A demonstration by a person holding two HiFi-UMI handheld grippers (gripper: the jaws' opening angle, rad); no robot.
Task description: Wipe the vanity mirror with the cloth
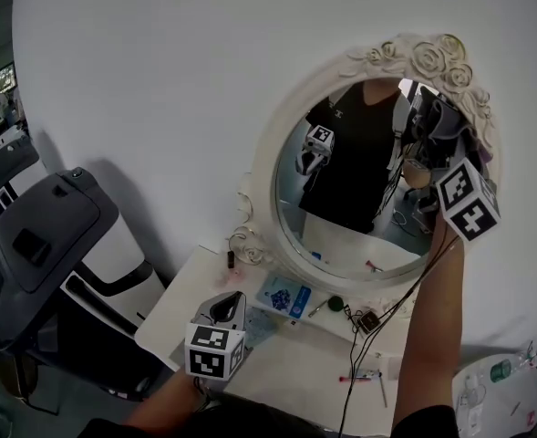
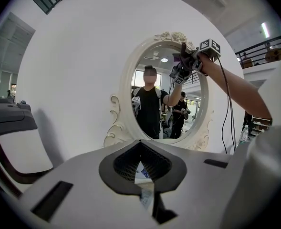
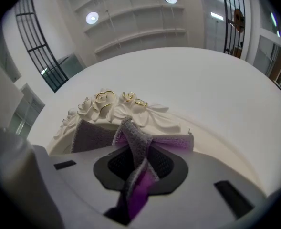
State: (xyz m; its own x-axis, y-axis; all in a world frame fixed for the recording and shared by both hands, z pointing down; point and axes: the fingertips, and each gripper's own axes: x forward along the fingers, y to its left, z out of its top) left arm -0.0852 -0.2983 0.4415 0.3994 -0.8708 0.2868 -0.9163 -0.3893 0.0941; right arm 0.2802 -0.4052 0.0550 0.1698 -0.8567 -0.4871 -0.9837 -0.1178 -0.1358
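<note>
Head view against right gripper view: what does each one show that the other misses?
Only the head view shows the vanity table with a blue packet on it, the left hand-held gripper low near its front edge, and a treadmill at the left. Only the right gripper view shows, close up, the purple-grey cloth pinched between the jaws of the right hand-held gripper. Both show the vanity mirror's carved roses and the white wall.
</note>
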